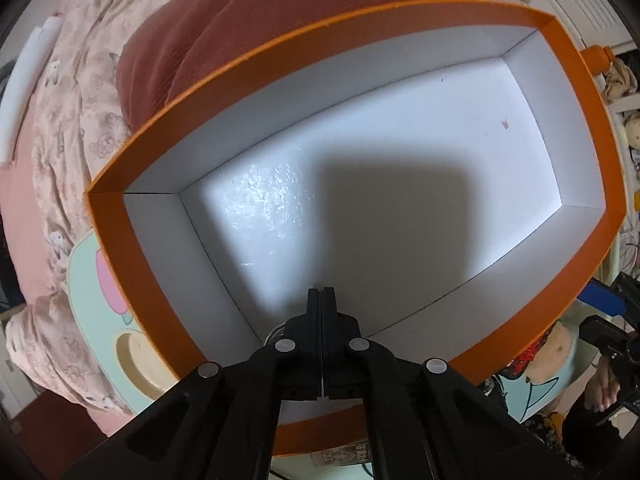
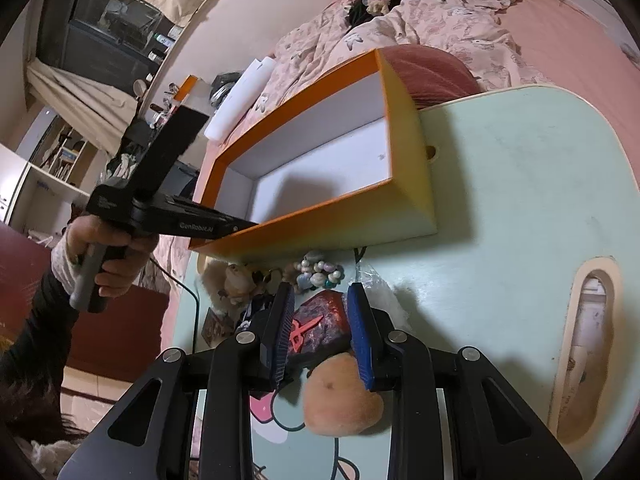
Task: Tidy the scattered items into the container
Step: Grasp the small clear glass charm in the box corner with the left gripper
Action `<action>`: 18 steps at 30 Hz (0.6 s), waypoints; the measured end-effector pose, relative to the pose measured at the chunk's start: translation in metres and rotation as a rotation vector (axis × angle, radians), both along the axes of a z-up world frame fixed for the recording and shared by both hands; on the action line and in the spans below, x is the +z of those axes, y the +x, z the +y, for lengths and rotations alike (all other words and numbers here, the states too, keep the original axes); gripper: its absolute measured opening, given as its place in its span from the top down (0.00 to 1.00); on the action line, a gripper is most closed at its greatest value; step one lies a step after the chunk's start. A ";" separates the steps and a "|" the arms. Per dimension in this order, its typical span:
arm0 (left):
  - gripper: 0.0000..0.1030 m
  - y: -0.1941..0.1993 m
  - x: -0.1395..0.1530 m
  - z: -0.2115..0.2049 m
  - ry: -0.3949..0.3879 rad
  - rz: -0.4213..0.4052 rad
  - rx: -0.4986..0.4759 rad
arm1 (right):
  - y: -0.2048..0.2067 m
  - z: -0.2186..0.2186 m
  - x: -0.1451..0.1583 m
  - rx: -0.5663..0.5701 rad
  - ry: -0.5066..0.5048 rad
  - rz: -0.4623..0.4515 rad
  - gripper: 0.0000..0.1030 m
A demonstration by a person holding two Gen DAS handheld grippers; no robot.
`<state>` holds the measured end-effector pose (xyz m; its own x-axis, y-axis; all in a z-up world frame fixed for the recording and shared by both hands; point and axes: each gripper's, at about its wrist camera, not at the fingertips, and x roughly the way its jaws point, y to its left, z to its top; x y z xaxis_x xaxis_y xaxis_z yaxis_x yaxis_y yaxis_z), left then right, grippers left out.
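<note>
The left gripper (image 1: 322,296) is seen pointing straight down into the orange box (image 1: 304,40), its jaws pressed together with nothing between them. The white floor of the box shows only the shadow of the tool; no item is seen lying in it, though the patch under the gripper itself is hidden. The box stands at the far edge of the mint-green table (image 2: 520,184), beside the pink bedding (image 2: 420,20).

The right gripper (image 2: 320,332) is held low over the near part of the table, its blue pads (image 2: 362,336) set a little apart. A dark red packet (image 2: 320,320) lies between them and a tan plush piece (image 2: 340,400) sits just under the right pad; whether the pads press on either cannot be told. A cluster of pearly beads (image 2: 320,274) and other small items lie just beyond, near the box's front wall.

The step in hand is judged to be an early one: the container looks unfilled and the items remain scattered. For the next move, the left gripper would need to be lifted clear of the box, and one item secured and carried over the orange wall without the box being nudged off the table edge.
</note>
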<state>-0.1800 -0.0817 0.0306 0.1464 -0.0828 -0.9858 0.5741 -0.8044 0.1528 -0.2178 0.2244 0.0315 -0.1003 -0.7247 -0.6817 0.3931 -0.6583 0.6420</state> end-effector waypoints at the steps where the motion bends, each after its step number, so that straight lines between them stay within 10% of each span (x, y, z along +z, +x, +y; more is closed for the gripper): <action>1: 1.00 0.001 0.006 0.000 -0.003 0.021 0.000 | 0.000 0.001 0.001 -0.004 0.000 0.001 0.72; 5: 0.94 0.004 0.033 0.000 -0.019 0.039 -0.021 | -0.002 0.003 0.002 -0.013 0.001 0.005 0.72; 8: 0.59 0.009 0.044 -0.001 -0.013 0.006 -0.012 | -0.004 0.003 0.002 -0.016 0.000 0.001 0.72; 14: 0.60 -0.007 0.036 0.010 -0.037 -0.099 -0.025 | -0.003 0.002 0.001 -0.013 -0.017 -0.006 0.72; 18: 0.78 -0.014 0.017 0.011 -0.025 -0.187 -0.039 | -0.003 0.004 -0.001 -0.019 -0.022 -0.011 0.72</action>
<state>-0.1942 -0.0707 0.0478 0.3234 -0.1165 -0.9390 0.5022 -0.8199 0.2747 -0.2209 0.2286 0.0307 -0.1068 -0.7375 -0.6668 0.3740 -0.6512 0.6604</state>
